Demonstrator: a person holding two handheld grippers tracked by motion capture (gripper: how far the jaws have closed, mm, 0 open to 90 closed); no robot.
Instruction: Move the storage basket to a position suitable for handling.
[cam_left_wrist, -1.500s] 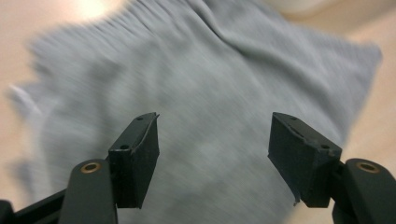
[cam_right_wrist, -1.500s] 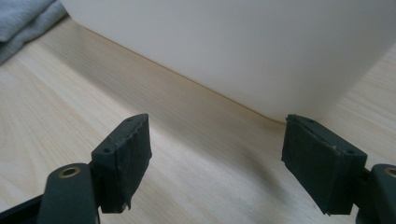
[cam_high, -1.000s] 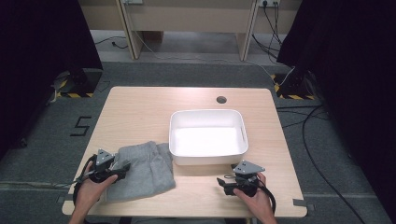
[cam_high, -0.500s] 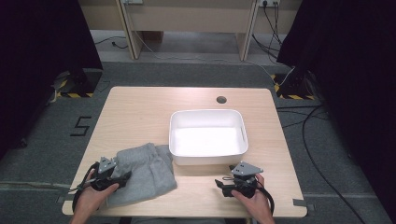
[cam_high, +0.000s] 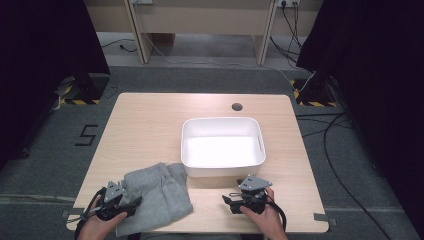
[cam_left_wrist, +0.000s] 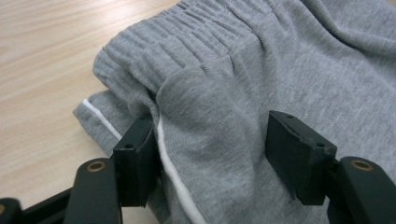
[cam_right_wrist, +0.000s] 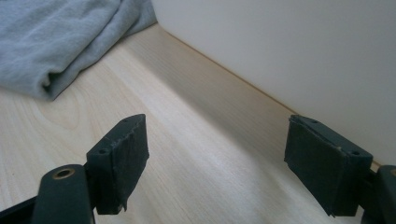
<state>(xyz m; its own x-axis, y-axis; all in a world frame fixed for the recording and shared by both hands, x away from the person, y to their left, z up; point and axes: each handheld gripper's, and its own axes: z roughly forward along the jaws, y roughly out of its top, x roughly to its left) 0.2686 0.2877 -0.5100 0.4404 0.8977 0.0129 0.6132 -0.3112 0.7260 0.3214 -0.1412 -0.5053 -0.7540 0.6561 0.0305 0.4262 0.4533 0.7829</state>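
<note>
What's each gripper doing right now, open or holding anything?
Left gripper: open, fingers straddling a fold of the grey sweatpants, not clamped.
Right gripper: open, holding nothing, beside the white bin.

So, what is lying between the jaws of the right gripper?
Nothing but bare table: in the right gripper view the right gripper stands open beside the white bin, apart from the grey garment.
</note>
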